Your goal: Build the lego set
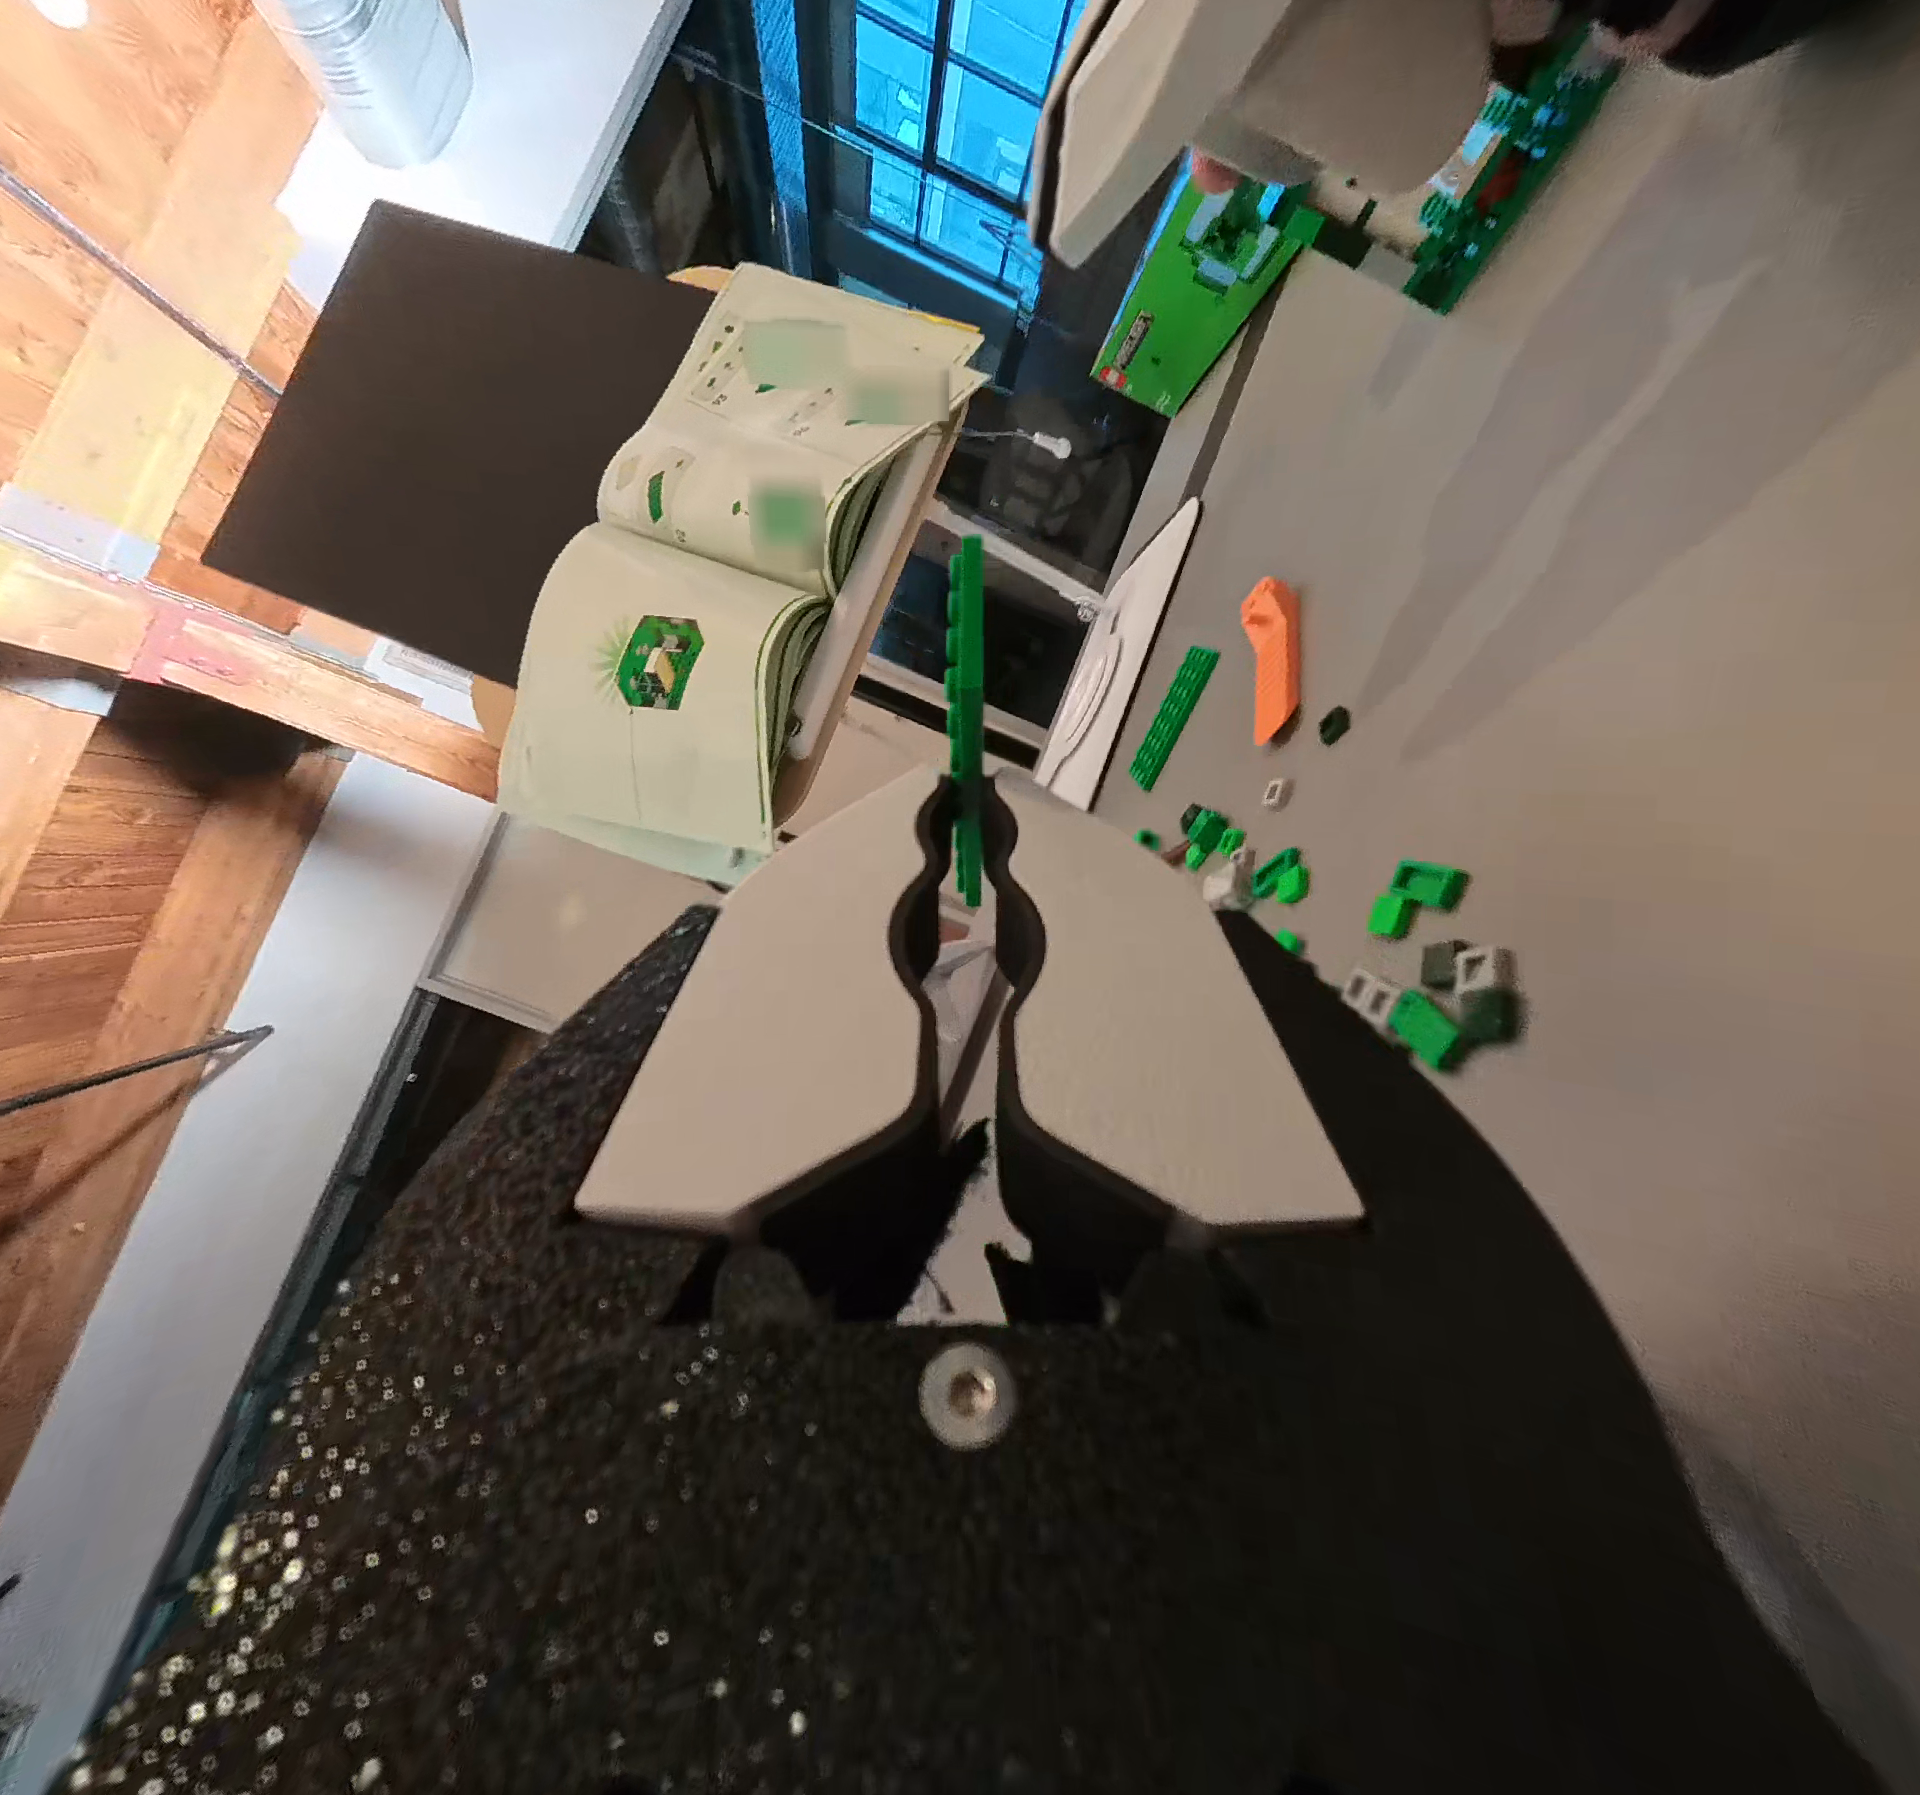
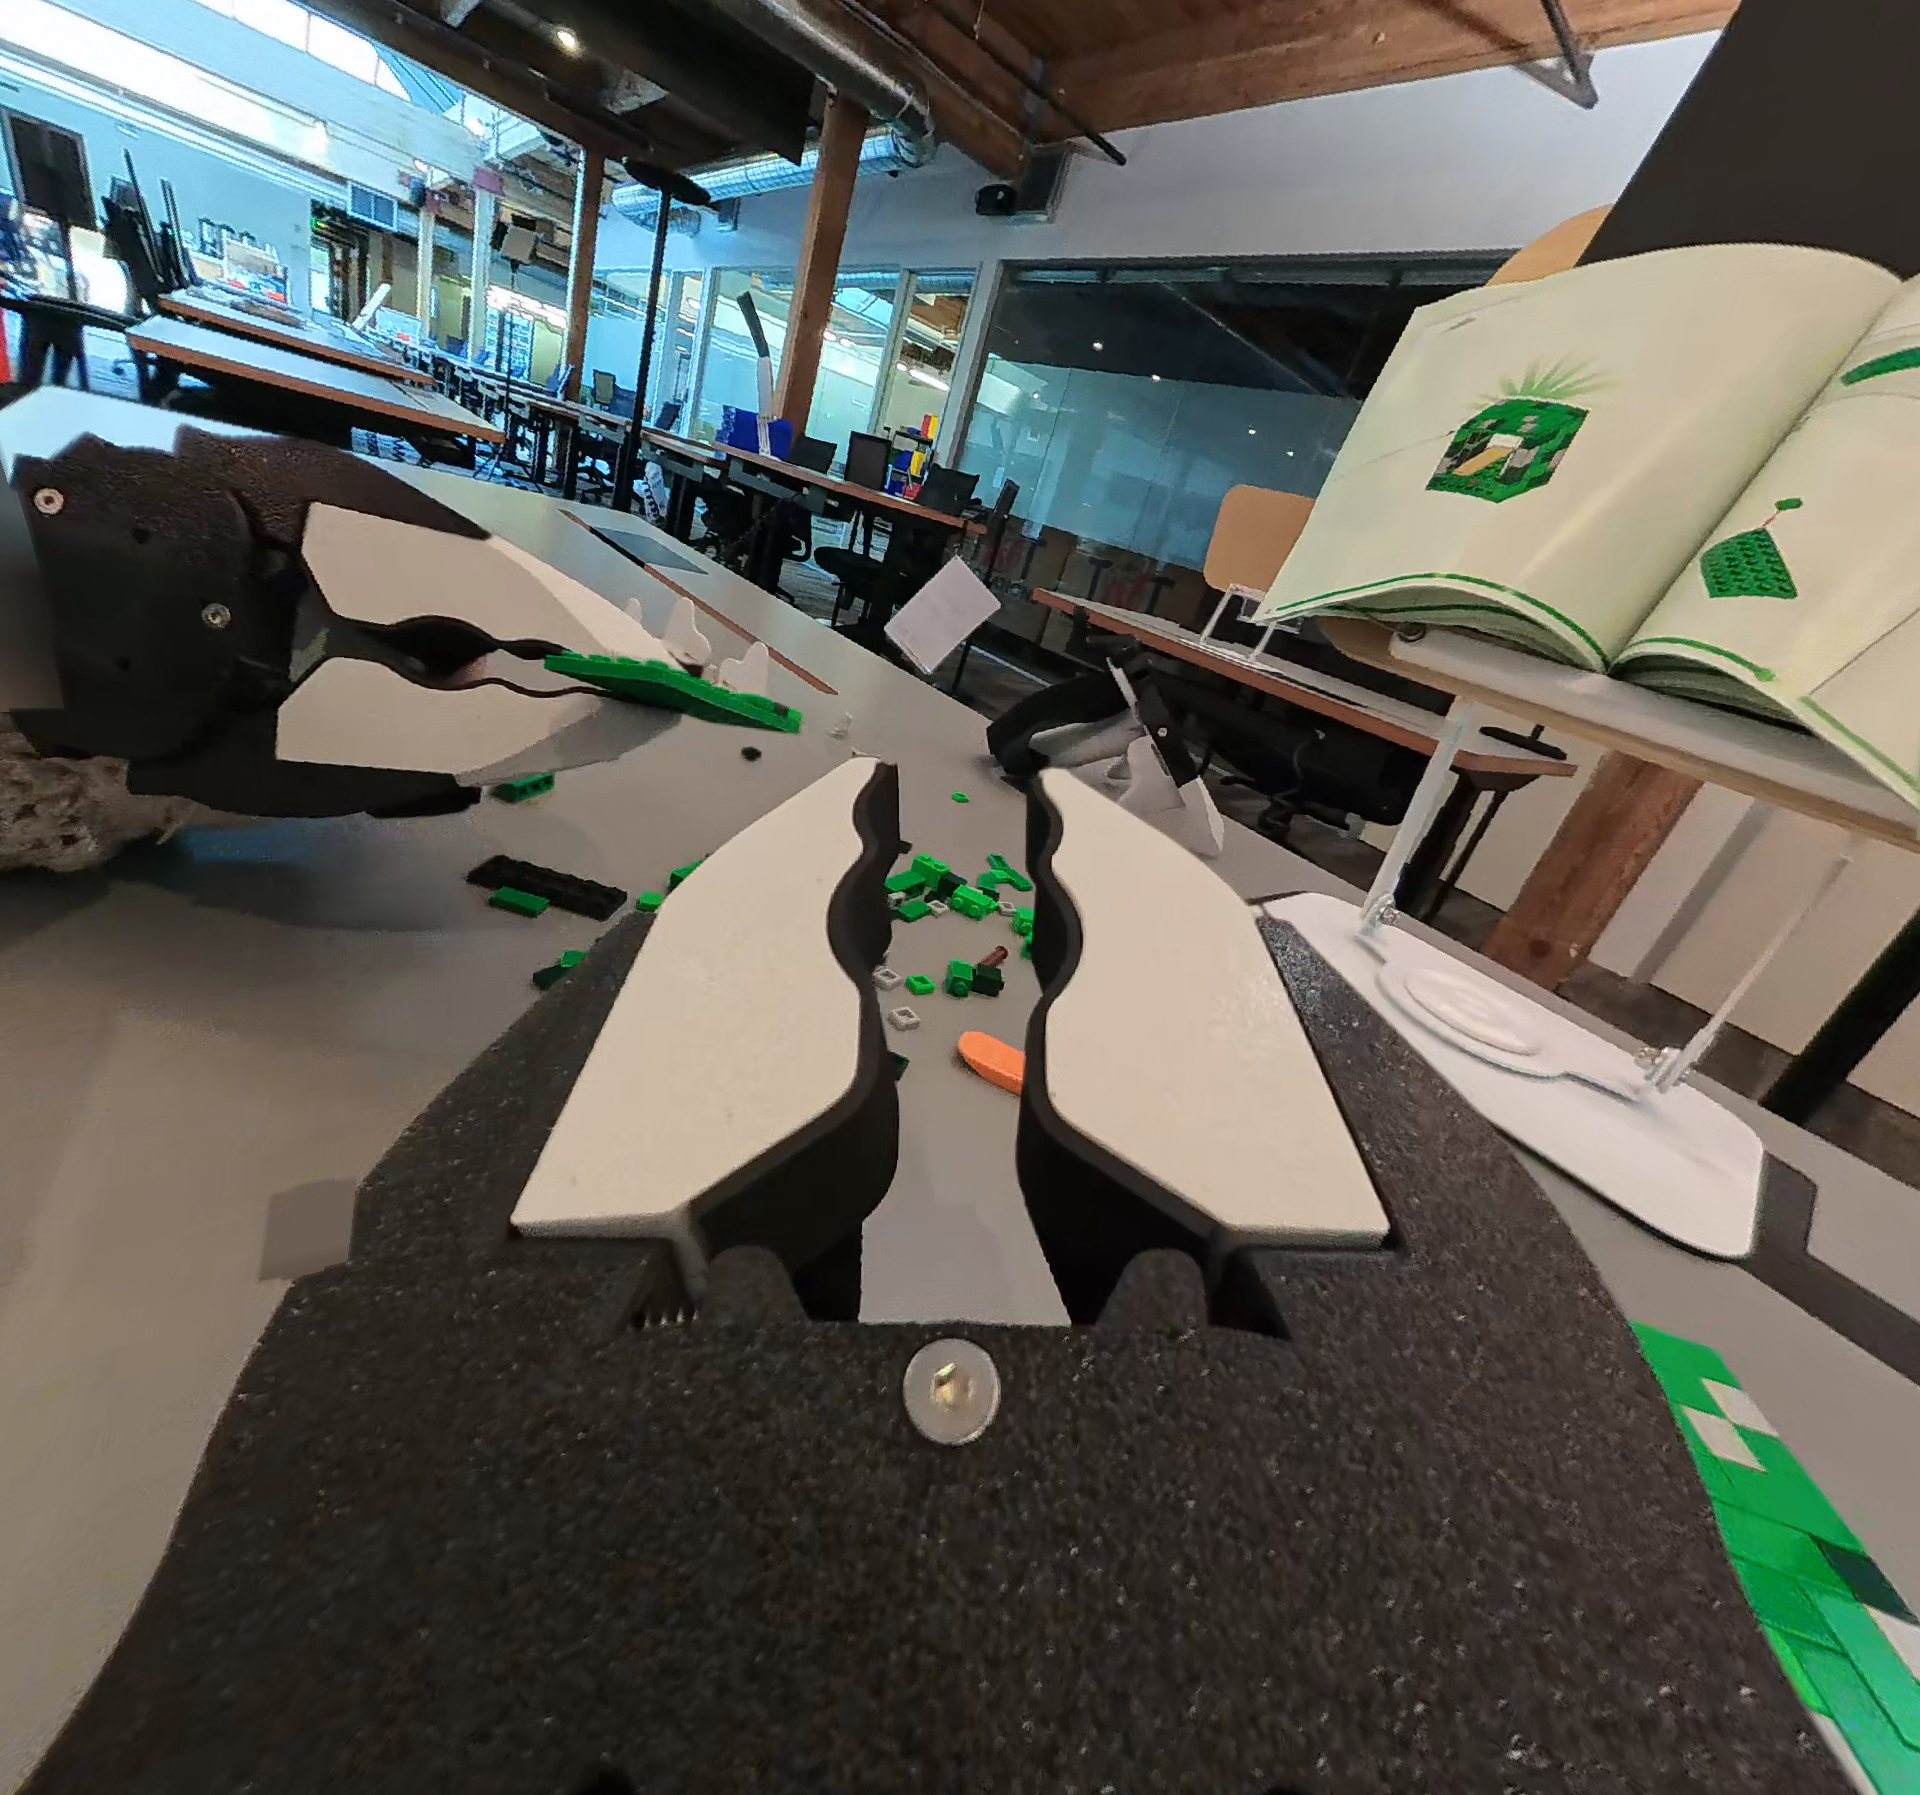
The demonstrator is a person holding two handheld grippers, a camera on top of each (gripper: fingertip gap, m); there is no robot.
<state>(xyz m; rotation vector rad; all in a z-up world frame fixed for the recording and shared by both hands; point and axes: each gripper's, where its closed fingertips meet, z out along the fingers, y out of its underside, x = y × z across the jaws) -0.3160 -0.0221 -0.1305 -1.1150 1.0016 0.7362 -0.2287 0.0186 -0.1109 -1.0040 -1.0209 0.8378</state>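
My left gripper (image 1: 968,795) is shut on a green flat plate (image 1: 968,665), seen edge-on and held up off the grey table (image 1: 1610,810). In the right wrist view the left gripper (image 2: 613,696) sits at the left with the same plate (image 2: 675,691) sticking out of its tips. My right gripper (image 2: 961,789) is open and empty, low over the table. Loose green, grey and white bricks (image 2: 956,888) lie just beyond its tips. They also show in the left wrist view (image 1: 1423,898), next to a long green plate (image 1: 1176,717).
An orange brick separator (image 2: 992,1059) lies between the right gripper's fingers on the table. A black plate (image 2: 545,888) lies to the left. An open instruction booklet (image 2: 1610,498) rests on a stand with a white base (image 2: 1538,1101). A green box (image 1: 1195,291) and a partly built green model (image 1: 1507,176) sit farther off. My hands' fingertips stand some 11 centimeters from each other.
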